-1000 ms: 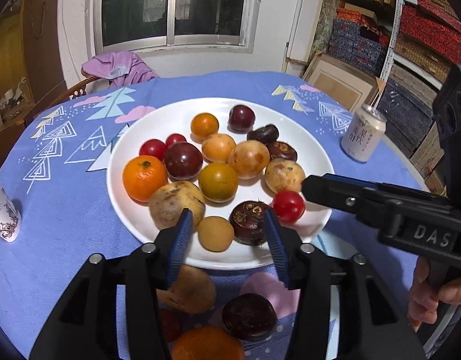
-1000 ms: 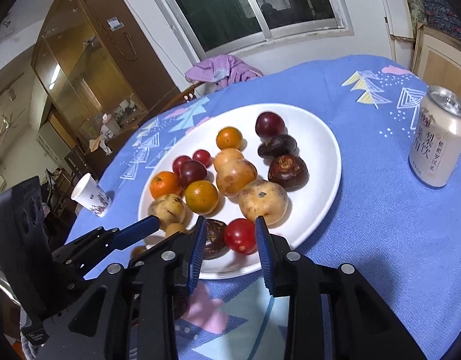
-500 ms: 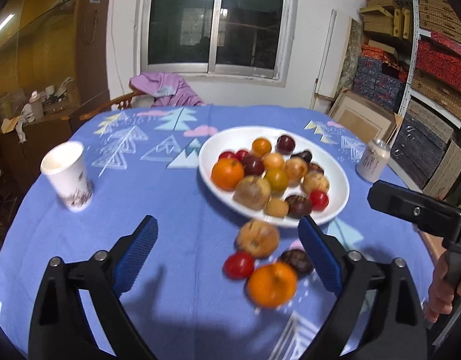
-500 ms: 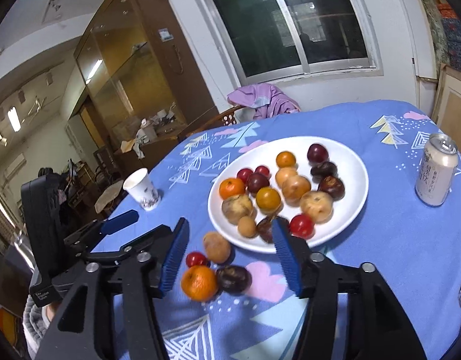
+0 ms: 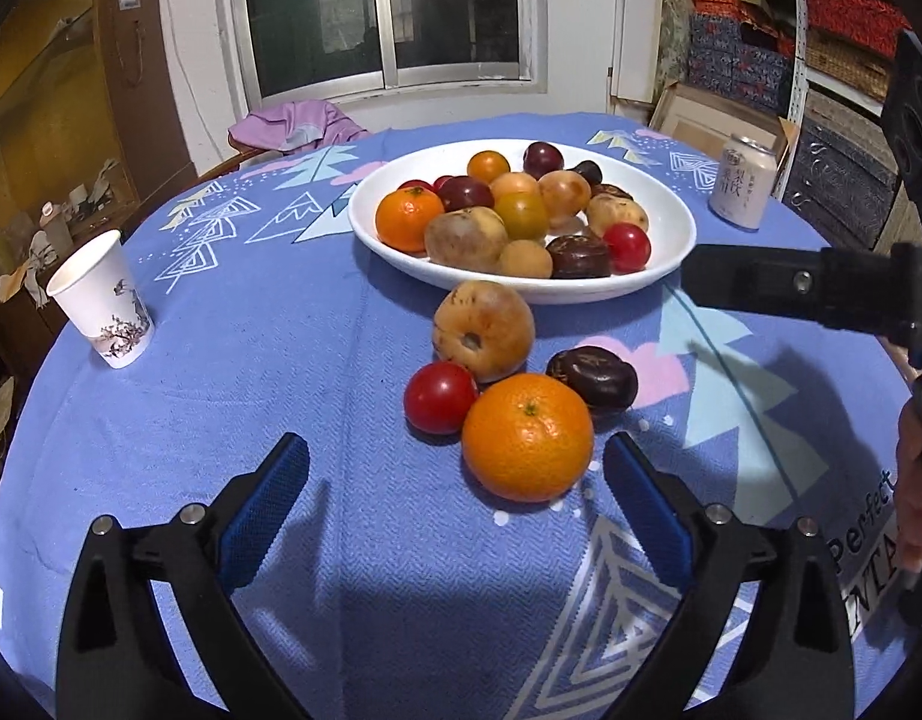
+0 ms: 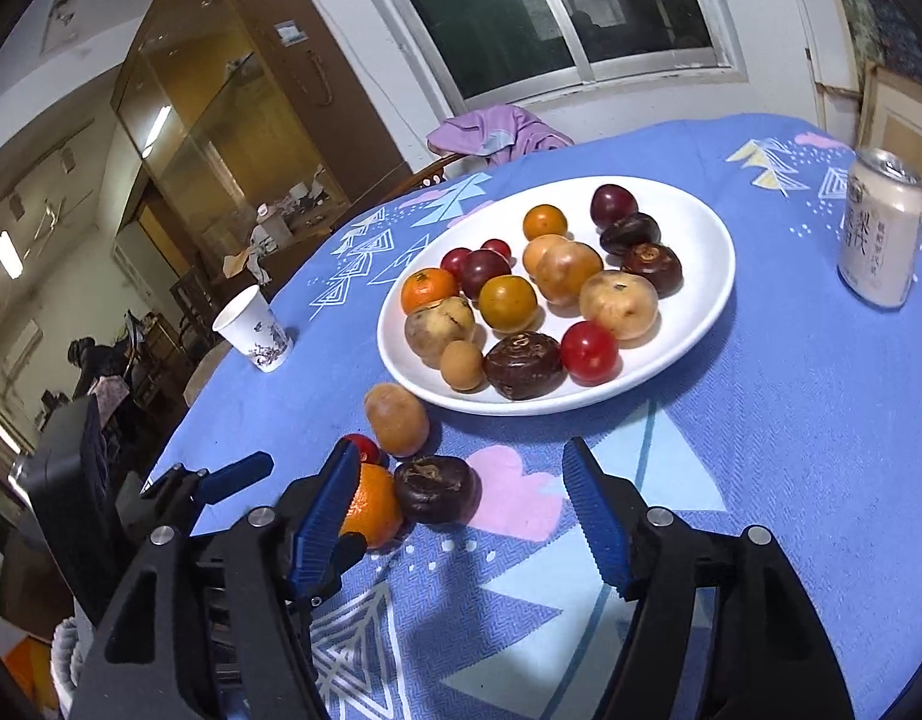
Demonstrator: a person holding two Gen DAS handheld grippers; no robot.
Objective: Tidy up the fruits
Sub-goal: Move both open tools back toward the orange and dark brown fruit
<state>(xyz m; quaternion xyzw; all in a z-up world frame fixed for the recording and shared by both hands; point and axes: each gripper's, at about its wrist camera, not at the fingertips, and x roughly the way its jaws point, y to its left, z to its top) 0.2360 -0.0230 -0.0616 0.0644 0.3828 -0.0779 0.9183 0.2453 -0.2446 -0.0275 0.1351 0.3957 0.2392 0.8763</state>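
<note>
A white plate [image 5: 670,222] [image 6: 700,228] holds several fruits. On the blue cloth in front of it lie an orange [image 5: 528,437] [image 6: 374,504], a red tomato [image 5: 440,397] [image 6: 363,447], a tan round fruit [image 5: 483,330] [image 6: 396,419] and a dark chestnut-like fruit [image 5: 592,377] [image 6: 437,489]. My left gripper [image 5: 455,489] is open and empty, just short of the orange. My right gripper [image 6: 461,507] is open and empty, with the dark fruit between its fingers' line and the orange behind its left finger [image 6: 326,516]. The right gripper's finger [image 5: 790,285] shows in the left wrist view.
A paper cup [image 5: 101,300] [image 6: 254,330] stands at the left of the table. A drink can [image 5: 742,183] [image 6: 880,228] stands at the right of the plate. A chair with purple cloth [image 5: 299,126] is behind the table. Shelves of boxes [image 5: 820,30] line the right wall.
Both grippers have pulled back from the plate and opened wide. The left one has then moved closer to the four loose fruits on the cloth.
</note>
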